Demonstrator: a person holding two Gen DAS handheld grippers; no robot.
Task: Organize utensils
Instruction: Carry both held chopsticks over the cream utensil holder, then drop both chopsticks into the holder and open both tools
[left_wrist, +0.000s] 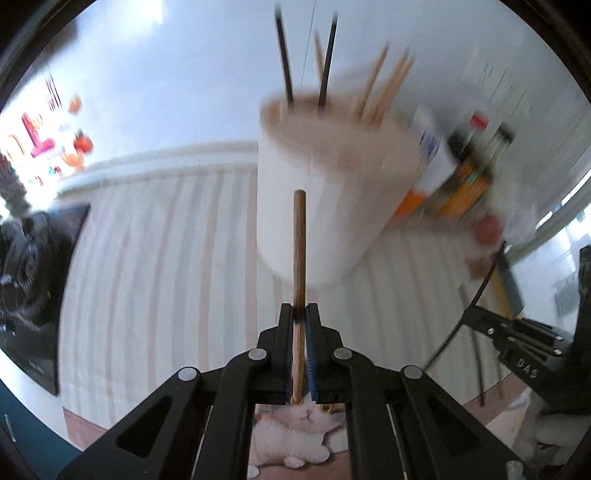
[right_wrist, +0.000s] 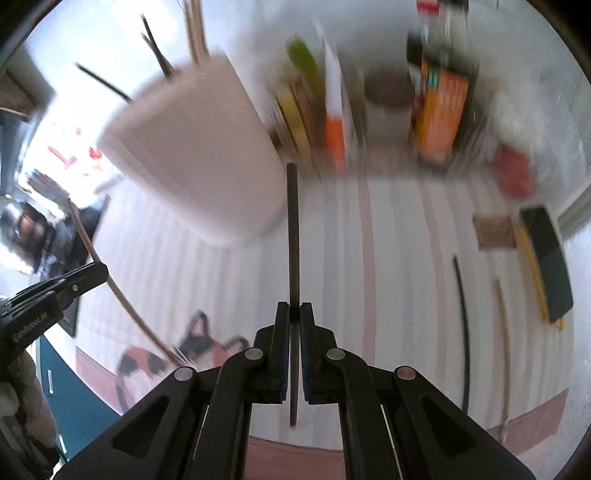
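My left gripper (left_wrist: 299, 312) is shut on a light wooden chopstick (left_wrist: 299, 254) that sticks up in front of a white utensil holder (left_wrist: 328, 206). The holder has dark and wooden chopsticks standing in it. My right gripper (right_wrist: 294, 310) is shut on a dark chopstick (right_wrist: 293, 229), just right of the same white holder (right_wrist: 195, 155). The left gripper (right_wrist: 90, 275) shows at the left of the right wrist view with its wooden chopstick (right_wrist: 110, 288). On the striped cloth at the right lie a dark chopstick (right_wrist: 463, 332) and a wooden chopstick (right_wrist: 505, 354).
Bottles and cartons (right_wrist: 439, 110) stand blurred along the wall behind the holder. A dark block with a yellow edge (right_wrist: 546, 258) and a brown square pad (right_wrist: 495, 232) lie at the right. The striped cloth (left_wrist: 166, 258) has a cat picture (right_wrist: 192, 350) at its near edge.
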